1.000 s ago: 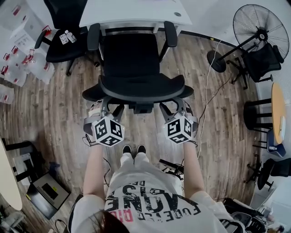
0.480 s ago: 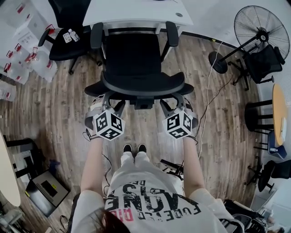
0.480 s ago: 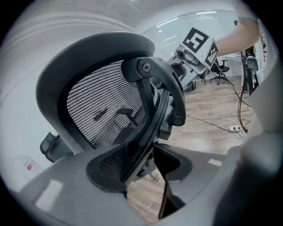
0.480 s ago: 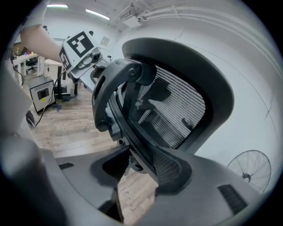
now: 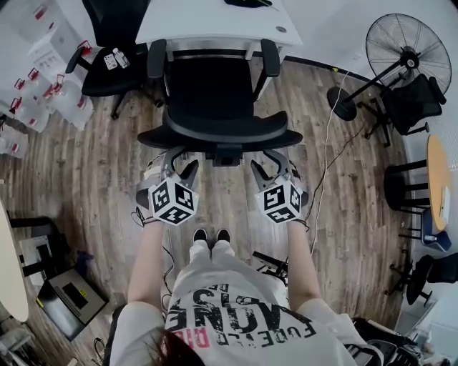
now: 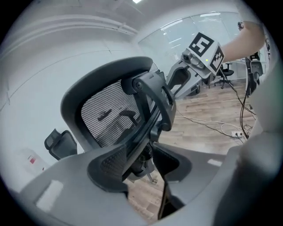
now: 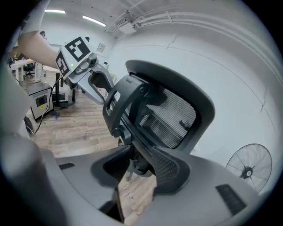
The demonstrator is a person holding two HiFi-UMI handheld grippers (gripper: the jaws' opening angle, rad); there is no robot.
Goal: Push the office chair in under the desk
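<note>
The office chair (image 5: 211,93) stands facing the white bench (image 5: 207,21), its two armrests right at the bench's front edge and the front of the seat reaching that edge, while the backrest leans out over the wooden floor (image 5: 93,164) towards the person. The person stands directly behind it with both arms stretched forward. The left hand-held gripper (image 5: 177,163) sits against the rear of the backrest on its left side and the right hand-held gripper (image 5: 270,163) against its right side, each just below the curved top rim. In the left gripper view the jaws stand apart with bare floor showing through the gap, and the chair's mesh back and spine (image 6: 110,114) rise just ahead of them, nothing clamped. The right gripper view shows the same: jaws parted, gripping nothing, the mesh back (image 7: 170,117) close in front. A second black chair (image 5: 107,68) stands left of the bench, and a pedestal fan (image 5: 410,48) stands well off to the right.
</note>
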